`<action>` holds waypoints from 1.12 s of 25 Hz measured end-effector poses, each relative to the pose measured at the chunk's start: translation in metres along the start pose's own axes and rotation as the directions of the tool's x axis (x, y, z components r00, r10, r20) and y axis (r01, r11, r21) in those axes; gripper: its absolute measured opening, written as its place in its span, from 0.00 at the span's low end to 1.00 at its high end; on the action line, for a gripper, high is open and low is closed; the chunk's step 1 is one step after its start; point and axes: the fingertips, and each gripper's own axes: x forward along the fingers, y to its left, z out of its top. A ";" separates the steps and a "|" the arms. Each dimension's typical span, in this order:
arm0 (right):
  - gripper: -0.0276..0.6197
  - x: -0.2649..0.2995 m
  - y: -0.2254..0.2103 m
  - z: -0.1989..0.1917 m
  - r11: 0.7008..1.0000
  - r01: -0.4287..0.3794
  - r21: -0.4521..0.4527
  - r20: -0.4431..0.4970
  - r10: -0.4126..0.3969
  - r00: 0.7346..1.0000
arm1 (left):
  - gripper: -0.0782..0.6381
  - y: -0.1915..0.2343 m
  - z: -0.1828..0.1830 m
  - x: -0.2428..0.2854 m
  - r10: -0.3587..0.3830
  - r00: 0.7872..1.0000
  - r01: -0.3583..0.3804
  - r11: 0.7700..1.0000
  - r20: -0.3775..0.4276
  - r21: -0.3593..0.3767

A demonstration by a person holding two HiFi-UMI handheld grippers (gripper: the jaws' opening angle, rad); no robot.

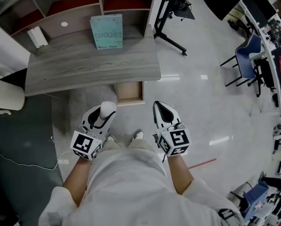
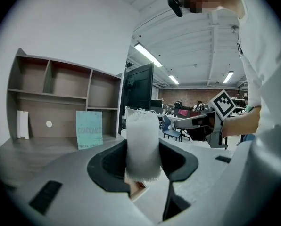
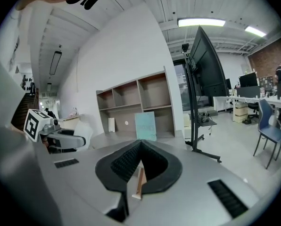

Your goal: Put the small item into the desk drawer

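Note:
A white fuzzy cylinder (image 1: 105, 113) stands upright between the jaws of my left gripper (image 1: 104, 116), which is shut on it. In the left gripper view the cylinder (image 2: 142, 140) fills the gap of that gripper (image 2: 142, 160). My right gripper (image 1: 160, 109) is beside it to the right, its tips together and nothing in it; its own view shows it (image 3: 140, 147) shut. The desk drawer (image 1: 129, 92) is pulled out under the front edge of the grey desk (image 1: 84, 69), just ahead of and below both grippers. A sliver of the drawer's wood (image 3: 139, 182) shows between the right jaws.
A teal book (image 1: 106, 31) stands on the desk against open shelves (image 1: 60, 8), with a white box (image 1: 37, 36) to the left. A black monitor stand (image 1: 171, 27) is at the desk's right end. Blue chairs (image 1: 246, 60) stand far right. The person's legs are below the grippers.

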 end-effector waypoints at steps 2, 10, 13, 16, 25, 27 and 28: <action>0.04 0.006 -0.001 -0.005 1.000 -0.011 0.007 -0.017 0.011 1.000 | 0.37 0.004 -0.007 -0.002 0.017 1.000 -0.017 1.000 -0.019 -0.013; 0.04 0.021 0.006 -0.037 0.999 -0.028 0.024 -0.095 0.031 0.995 | 0.37 0.013 -0.040 -0.003 0.045 0.997 -0.050 0.997 -0.066 -0.064; 0.04 0.022 0.012 -0.049 0.999 -0.037 0.009 -0.127 0.037 0.991 | 0.37 0.013 -0.061 -0.003 0.045 0.995 -0.052 0.995 -0.088 -0.085; 0.04 0.022 0.015 -0.059 0.999 -0.045 -0.029 -0.153 0.040 0.987 | 0.37 0.012 -0.079 -0.001 0.038 0.994 -0.050 0.993 -0.105 -0.108; 0.04 0.026 0.012 -0.101 1.000 -0.020 -0.017 -0.201 0.016 0.980 | 0.37 0.017 -0.114 0.021 0.016 0.988 -0.024 0.998 -0.153 -0.052; 0.04 0.028 0.011 -0.113 1.000 -0.015 -0.010 -0.214 0.013 0.977 | 0.37 0.019 -0.125 0.025 0.013 0.986 -0.021 0.999 -0.167 -0.046; 0.04 0.028 0.009 -0.119 1.000 -0.011 -0.004 -0.221 0.010 0.975 | 0.37 0.020 -0.131 0.029 0.011 0.985 -0.019 0.999 -0.175 -0.044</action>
